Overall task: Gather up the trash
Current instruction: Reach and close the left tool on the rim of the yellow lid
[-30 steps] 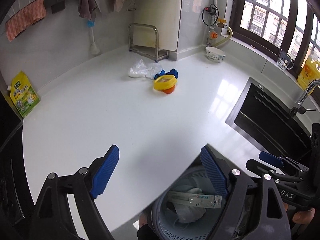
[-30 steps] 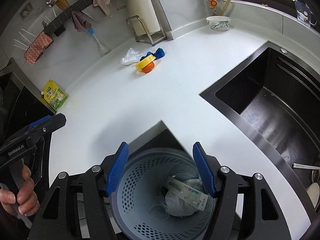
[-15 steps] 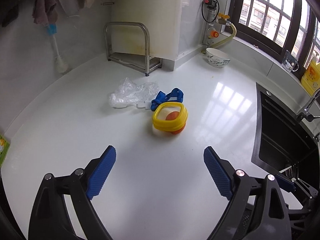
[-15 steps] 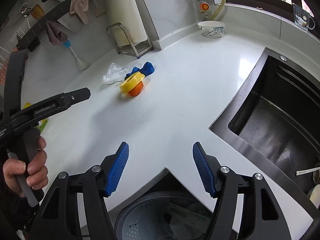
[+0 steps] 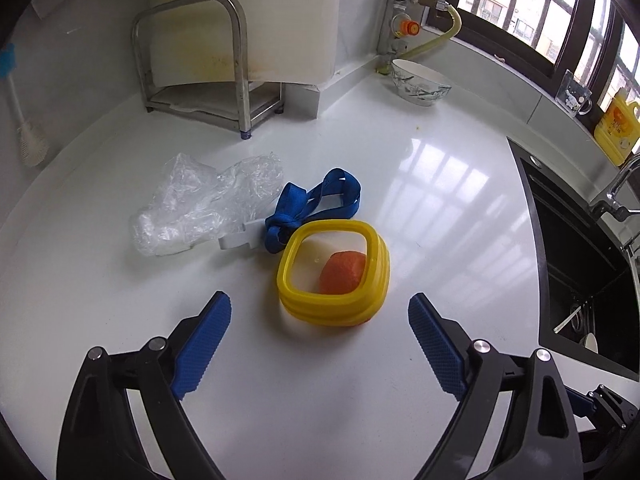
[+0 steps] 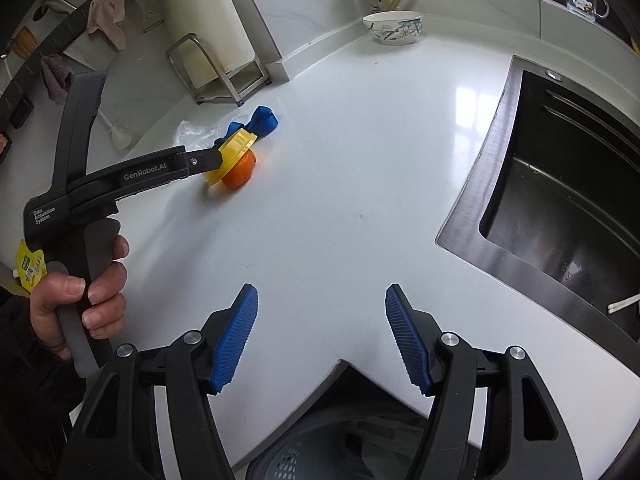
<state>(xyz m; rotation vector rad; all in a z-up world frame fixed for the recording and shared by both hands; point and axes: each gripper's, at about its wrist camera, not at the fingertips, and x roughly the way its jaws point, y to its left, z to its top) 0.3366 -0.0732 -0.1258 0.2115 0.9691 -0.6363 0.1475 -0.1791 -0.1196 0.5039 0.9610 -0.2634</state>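
Counter [image 5: 440, 208]: yellow lid [image 5: 334, 272] tilted on orange [image 5: 344, 266]

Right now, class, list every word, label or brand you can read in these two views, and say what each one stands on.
"GenRobot.AI": on the arm of the left hand-held gripper, seen from the right wrist view.
"Data Acquisition System": on that gripper's body, above its handle.
Yellow bottle by the window: label too blurred to read.
Yellow packet behind the hand: print too small to read.
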